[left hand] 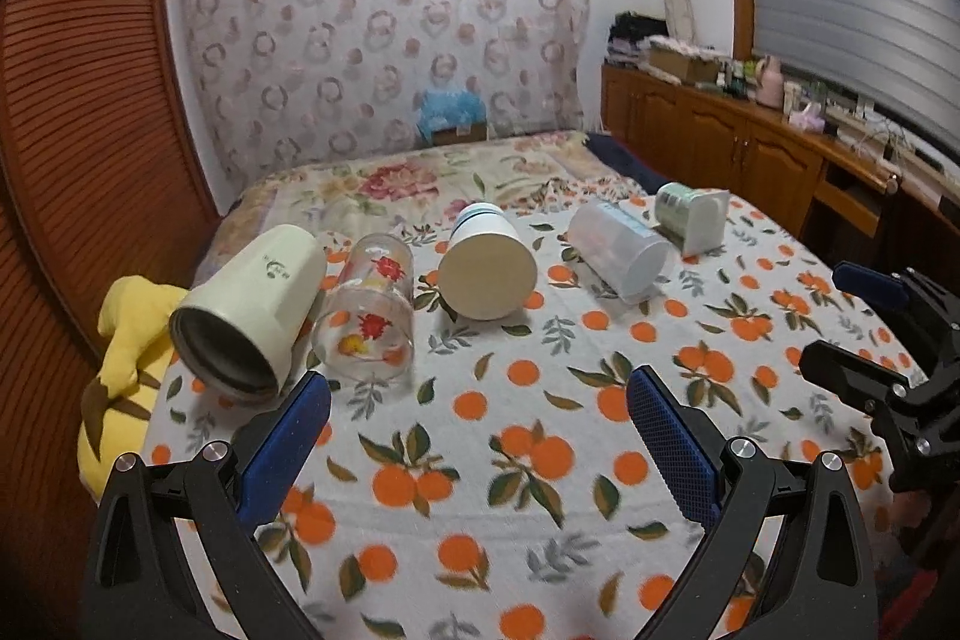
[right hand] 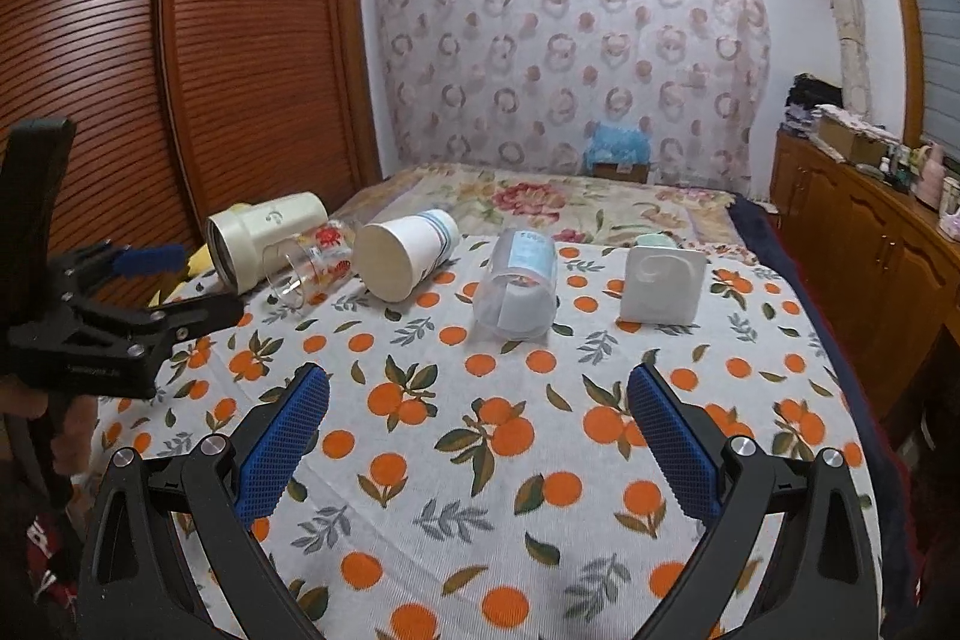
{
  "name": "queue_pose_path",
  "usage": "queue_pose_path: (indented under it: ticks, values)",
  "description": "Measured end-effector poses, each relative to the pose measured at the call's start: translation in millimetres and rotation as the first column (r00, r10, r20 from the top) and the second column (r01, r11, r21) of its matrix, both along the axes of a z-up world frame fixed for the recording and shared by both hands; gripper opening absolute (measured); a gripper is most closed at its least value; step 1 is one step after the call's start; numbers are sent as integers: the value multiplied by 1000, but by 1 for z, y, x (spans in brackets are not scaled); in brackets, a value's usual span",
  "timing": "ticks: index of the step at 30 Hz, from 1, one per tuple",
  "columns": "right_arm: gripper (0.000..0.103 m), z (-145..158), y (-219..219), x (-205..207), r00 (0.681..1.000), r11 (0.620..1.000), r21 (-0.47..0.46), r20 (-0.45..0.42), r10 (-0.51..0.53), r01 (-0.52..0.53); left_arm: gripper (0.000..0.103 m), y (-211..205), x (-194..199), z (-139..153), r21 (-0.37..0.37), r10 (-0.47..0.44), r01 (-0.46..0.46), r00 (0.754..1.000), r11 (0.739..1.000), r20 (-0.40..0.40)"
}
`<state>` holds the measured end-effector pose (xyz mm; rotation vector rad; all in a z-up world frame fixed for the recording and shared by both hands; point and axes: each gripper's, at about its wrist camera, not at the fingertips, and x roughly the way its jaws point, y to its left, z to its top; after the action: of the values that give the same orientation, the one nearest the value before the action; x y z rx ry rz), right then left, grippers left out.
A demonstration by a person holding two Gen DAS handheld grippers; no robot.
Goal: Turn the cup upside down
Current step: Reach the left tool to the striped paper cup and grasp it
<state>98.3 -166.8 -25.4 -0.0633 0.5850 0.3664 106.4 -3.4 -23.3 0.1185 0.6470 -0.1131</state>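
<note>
Bedroom setting, orange-print tablecloth covering the work surface, wooden louvred wardrobe standing at left; I am seeing five cups lying on their sides in a row across the cloth: cream tumbler, mouth facing me, touching the flowered glass beside it; paper cup showing its base; frosted plastic cup; white square-based mug lying at far right; yellow plush toy sitting off the left edge; my left gripper is hovering spread wide, holding nothing; my right gripper is likewise hanging spread and empty, near the cloth's front.
</note>
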Motion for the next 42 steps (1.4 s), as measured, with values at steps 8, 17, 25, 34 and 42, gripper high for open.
queue_pose_path:
  ticks: [8,17,25,34,42]
  values:
    - [100,-6,4,35,995,999,6,-86,46,-45,95,5,43,4,37,-5,7,999,999,-54]
    - [100,-14,3,76,987,999,26,-156,45,-42,95,5,94,10,44,-48,54,992,998,-114]
    - [100,-18,10,95,980,997,44,-190,63,-56,87,-2,155,7,7,-109,114,965,993,-239]
    - [100,-18,13,98,977,996,60,-198,83,-73,70,-19,204,-15,26,-129,151,910,988,-393]
    - [100,-15,10,93,979,995,71,-188,83,-71,66,-31,227,-37,97,-103,171,867,980,-487]
